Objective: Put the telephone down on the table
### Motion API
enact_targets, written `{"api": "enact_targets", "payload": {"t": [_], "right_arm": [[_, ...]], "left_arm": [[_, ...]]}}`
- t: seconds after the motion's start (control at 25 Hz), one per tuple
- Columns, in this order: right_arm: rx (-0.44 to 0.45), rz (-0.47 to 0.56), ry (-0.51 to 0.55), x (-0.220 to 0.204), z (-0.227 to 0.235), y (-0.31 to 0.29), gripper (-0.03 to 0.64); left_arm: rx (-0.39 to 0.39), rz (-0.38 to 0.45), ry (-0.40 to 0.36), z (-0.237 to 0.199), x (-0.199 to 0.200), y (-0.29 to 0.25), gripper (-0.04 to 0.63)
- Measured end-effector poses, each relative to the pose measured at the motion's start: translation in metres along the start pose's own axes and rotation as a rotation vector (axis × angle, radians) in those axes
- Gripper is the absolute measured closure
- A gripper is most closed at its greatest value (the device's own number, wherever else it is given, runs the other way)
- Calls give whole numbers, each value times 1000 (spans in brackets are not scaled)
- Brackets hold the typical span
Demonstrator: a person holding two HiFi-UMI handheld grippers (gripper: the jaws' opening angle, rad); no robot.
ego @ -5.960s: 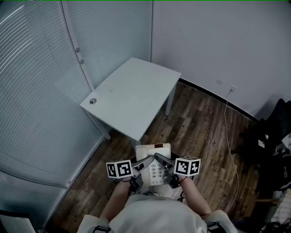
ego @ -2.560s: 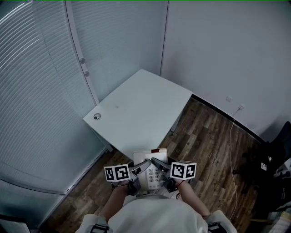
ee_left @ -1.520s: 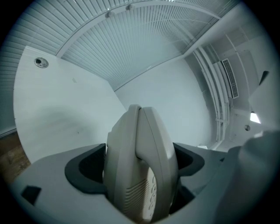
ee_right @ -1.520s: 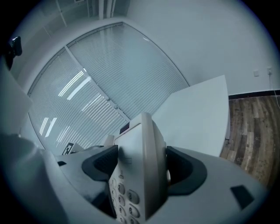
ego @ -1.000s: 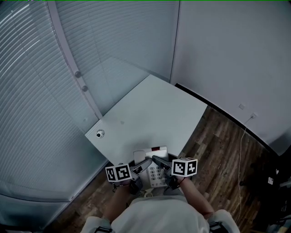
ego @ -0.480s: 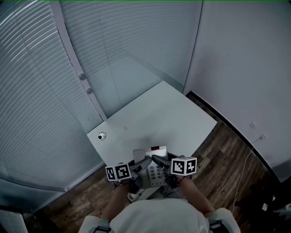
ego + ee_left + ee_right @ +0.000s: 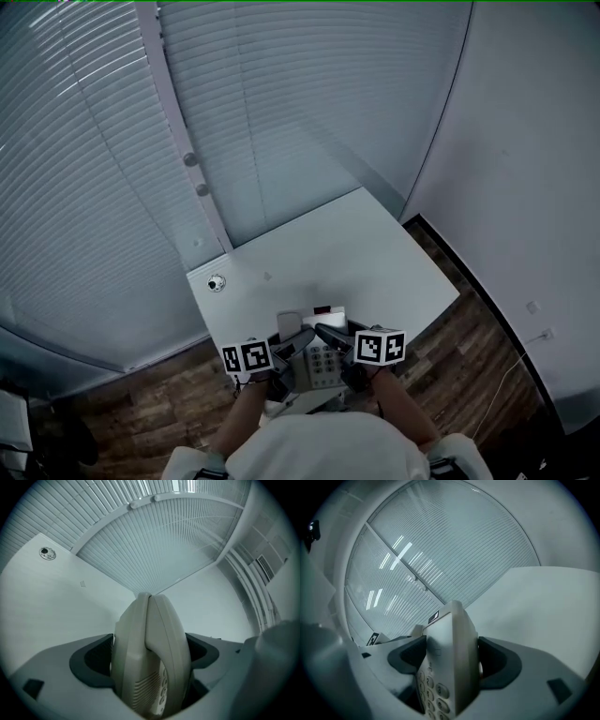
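A beige desk telephone with a keypad hangs between my two grippers, over the near edge of the white table. My left gripper is shut on its handset side. My right gripper is shut on the keypad side. In the left gripper view the table top lies below and ahead of the telephone. The phone's underside is hidden, so whether it touches the table I cannot tell.
A round cable grommet sits at the table's near left corner. Window blinds close off the far side, and a plain wall stands on the right. Wood floor runs right of the table.
Over the last seconds the table has come closer and turned under the view, so the telephone now hangs above its near edge. Both grippers keep the same hold.
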State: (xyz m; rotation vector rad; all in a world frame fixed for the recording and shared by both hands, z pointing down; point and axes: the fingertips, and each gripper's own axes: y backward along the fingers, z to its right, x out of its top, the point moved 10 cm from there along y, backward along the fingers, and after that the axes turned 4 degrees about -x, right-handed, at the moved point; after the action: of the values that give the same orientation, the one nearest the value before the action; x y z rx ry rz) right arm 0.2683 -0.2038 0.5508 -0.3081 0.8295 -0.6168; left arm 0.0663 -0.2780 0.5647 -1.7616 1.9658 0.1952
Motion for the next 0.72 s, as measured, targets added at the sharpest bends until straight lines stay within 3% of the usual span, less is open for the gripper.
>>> {"api": "enact_targets", "payload": {"t": [0.72], "right_arm": [[114, -172, 105, 47, 42, -49, 264]], "left_arm": [[101, 196, 70, -24, 4, -34, 160]]}}
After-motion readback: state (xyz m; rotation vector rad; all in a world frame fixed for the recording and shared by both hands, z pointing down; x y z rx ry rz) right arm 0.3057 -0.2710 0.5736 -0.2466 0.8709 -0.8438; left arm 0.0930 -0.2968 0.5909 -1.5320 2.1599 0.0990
